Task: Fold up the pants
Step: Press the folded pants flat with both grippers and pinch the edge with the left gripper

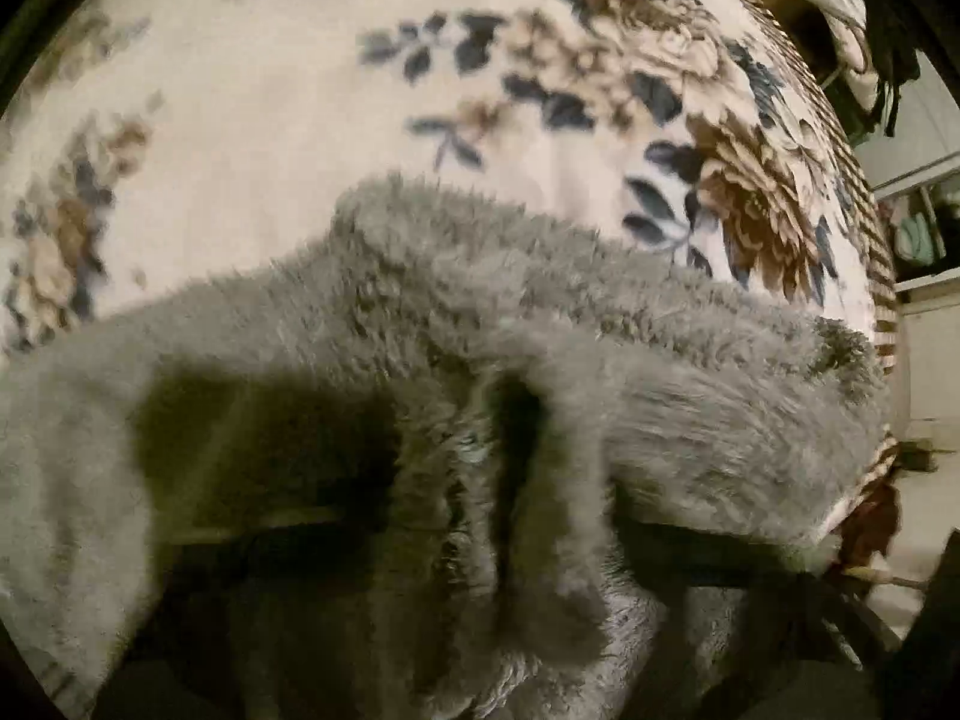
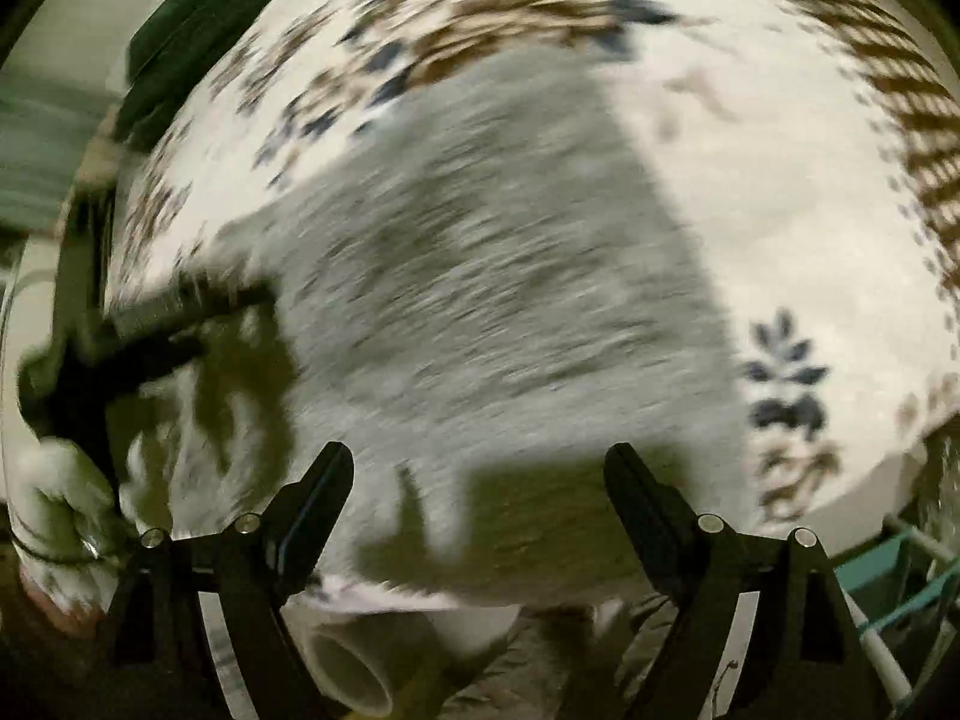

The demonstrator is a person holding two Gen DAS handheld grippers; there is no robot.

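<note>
The pants are grey and fluffy. In the left wrist view they (image 1: 480, 324) fill the lower half, bunched right against the camera and hiding my left gripper's fingers; the fleece looks pinched in the folds at the bottom middle. In the right wrist view the pants (image 2: 480, 276) lie spread as a broad grey panel on the floral blanket (image 2: 780, 192), blurred by motion. My right gripper (image 2: 480, 468) is open and empty, its black fingers (image 2: 327, 480) wide apart over the near edge of the pants. My left gripper (image 2: 180, 312) shows at the left, on the pants' left edge.
The floral blanket (image 1: 300, 90) covers a bed, with a striped border (image 1: 864, 228) at its right edge. Clothes (image 1: 840, 12) hang beyond the bed at top right. A white tube (image 2: 360, 666) and a teal rack (image 2: 882, 564) sit below the bed's near edge.
</note>
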